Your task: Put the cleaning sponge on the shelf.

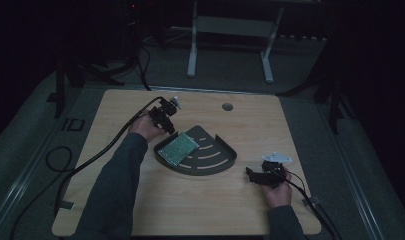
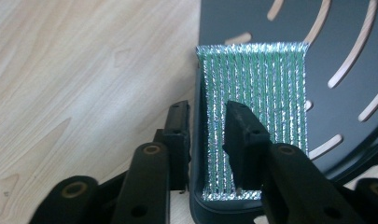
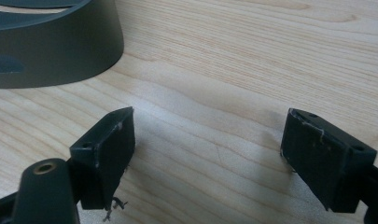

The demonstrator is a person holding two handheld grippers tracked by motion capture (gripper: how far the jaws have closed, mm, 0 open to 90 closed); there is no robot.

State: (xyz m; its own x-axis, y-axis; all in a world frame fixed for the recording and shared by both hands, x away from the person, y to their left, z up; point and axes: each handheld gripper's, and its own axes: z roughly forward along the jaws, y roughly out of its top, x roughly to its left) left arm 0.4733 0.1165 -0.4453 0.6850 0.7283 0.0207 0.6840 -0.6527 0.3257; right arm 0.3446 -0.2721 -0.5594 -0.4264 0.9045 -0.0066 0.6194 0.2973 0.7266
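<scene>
Left gripper: jaws parted, straddling the near wall of the tray. One jaw sits outside the wall, over the tabletop; the other sits inside, over the sponge. Whether the pads touch the wall or the sponge cannot be told.

Sponge, count 1: green with silvery ribbing, rectangular, lying flat in the tray against that wall. In the high view it occupies the tray's left part.

Tray, count 1: dark, fan-shaped, curved slots in its floor, near the tabletop's middle.

Right gripper: jaws wide apart, nothing between them, low over bare wood, with the tray's outer wall just beyond. In the high view it is held well to the right of the tray.

Hands, count 2, one per gripper.
</scene>
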